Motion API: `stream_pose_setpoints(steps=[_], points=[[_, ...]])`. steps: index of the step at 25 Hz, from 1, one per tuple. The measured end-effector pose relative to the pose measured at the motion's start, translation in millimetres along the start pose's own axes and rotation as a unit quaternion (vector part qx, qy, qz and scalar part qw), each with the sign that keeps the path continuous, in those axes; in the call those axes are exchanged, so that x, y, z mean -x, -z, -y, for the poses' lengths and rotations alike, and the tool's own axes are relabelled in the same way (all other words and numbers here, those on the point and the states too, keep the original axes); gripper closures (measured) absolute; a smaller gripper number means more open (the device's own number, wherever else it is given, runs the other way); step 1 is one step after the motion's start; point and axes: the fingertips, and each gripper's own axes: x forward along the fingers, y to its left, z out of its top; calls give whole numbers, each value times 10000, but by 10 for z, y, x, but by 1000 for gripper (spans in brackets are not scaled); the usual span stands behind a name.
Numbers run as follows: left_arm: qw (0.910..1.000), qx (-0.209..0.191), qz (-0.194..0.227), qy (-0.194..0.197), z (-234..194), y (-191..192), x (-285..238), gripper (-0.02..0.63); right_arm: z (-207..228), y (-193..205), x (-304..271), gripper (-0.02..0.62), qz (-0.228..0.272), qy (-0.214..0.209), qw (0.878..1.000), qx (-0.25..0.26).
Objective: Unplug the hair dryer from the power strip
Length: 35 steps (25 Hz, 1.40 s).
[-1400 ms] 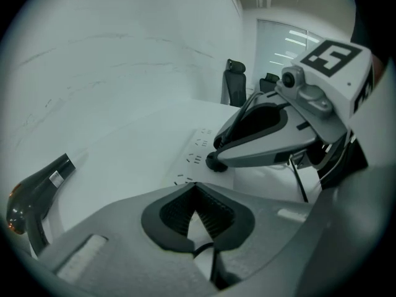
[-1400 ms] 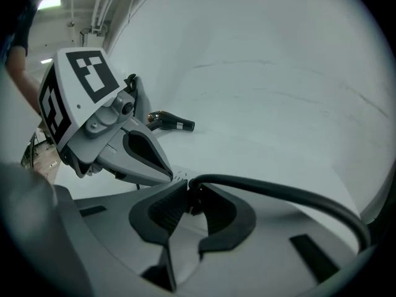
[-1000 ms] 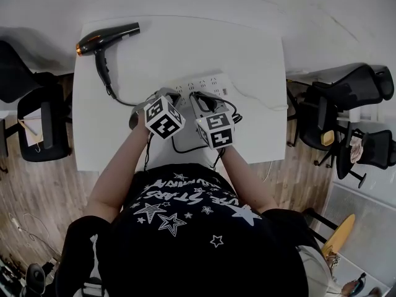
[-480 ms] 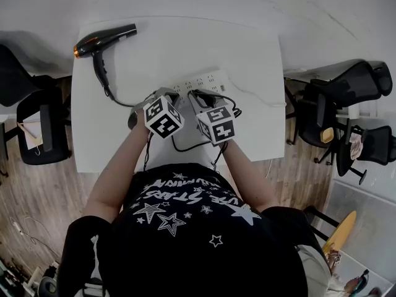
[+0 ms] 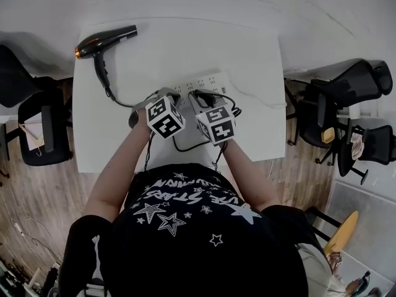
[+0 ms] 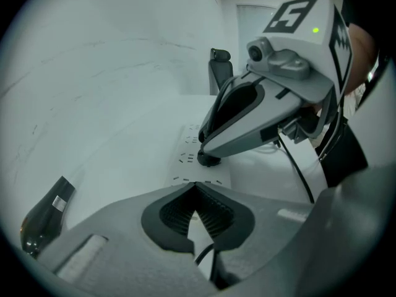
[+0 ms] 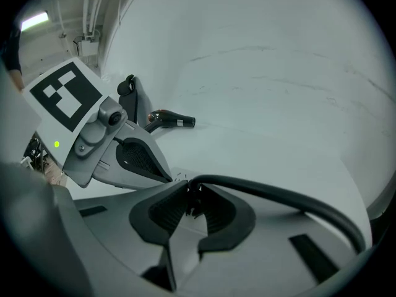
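A black hair dryer (image 5: 102, 42) lies at the table's far left, and its black cord (image 5: 185, 147) loops back to the white power strip (image 5: 213, 81) in the middle. My right gripper (image 5: 198, 95) is shut on the black plug (image 6: 209, 160) that sits in the strip. In the right gripper view the cord (image 7: 278, 197) leaves the right gripper (image 7: 190, 193) to the right. My left gripper (image 6: 197, 185) is shut, its tips together and down at the strip's (image 6: 192, 147) near left end, with nothing between them. The dryer (image 7: 172, 120) shows far behind.
The white table (image 5: 260, 48) stands against a white wall. The strip's own white lead (image 5: 260, 98) runs off to the right edge. Black office chairs (image 5: 346, 91) stand to the right, and another chair (image 5: 37, 122) to the left.
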Motion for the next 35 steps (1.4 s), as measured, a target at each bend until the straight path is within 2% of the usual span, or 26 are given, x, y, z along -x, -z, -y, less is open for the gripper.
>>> stream_pose_setpoints(steps=[6,8,11,14,16,30,35], points=[[9997,-132,-169,-77,20,0,-2,598,13,-3,22,523,77,-43,9999,-89],[9998,-97,-167,-85,17,1,-9,598,15,-32,55,523,255,-27,9996,-102],[9998,-105,-147,-69,3,-3,-20,598,151,-368,218,523,973,69,9947,-326],[9999,-63,-118,-41,-7,10,-14,598,309,-712,321,522,1074,198,9940,109],[9999,-41,-127,-39,4,13,-12,598,363,-799,376,520,1104,189,9935,183],[9995,-3,-201,-262,11,-7,7,598,161,-492,521,518,1013,56,9945,-279],[9995,288,-134,-87,-7,-3,-4,598,152,-478,629,518,1136,63,9927,-392]])
